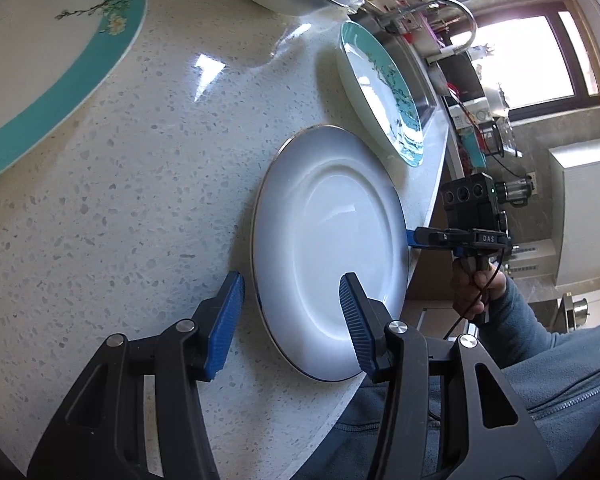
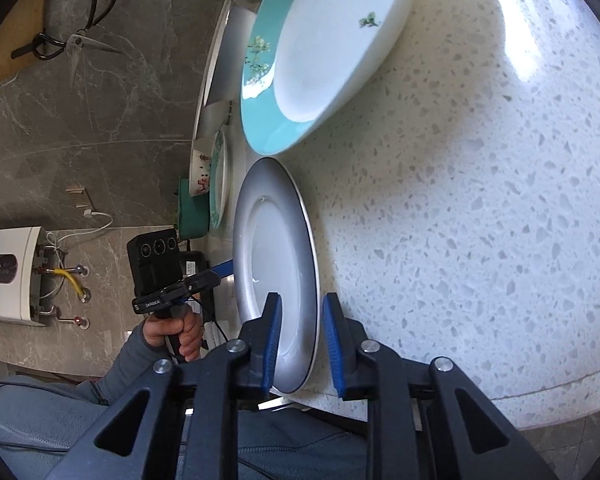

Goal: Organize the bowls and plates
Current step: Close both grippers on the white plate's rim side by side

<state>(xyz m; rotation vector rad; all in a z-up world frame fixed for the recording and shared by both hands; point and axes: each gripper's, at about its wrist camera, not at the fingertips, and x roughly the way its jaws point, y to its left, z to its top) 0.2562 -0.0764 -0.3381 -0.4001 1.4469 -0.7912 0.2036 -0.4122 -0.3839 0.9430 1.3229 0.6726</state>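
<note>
Bright daylight from a blown-out window (image 1: 528, 60) at upper right of the left wrist view. Glare patches on the speckled countertop (image 1: 140, 200), washed to white at upper right of the right wrist view. Soft sheen on the white plate (image 1: 328, 248). Heavy fisheye bending, dark vignetted corners. Sharp throughout, slight softness toward the rims.

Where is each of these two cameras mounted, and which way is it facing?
Left wrist: rides on the left gripper, looking along its blue fingers at the white plate on the countertop; the right gripper and its hand show beyond.
Right wrist: rides on the right gripper, its fingers straddling the plate's rim; the left gripper and hand show opposite.
Both views share the white plate and the teal-rimmed dishes.
</note>
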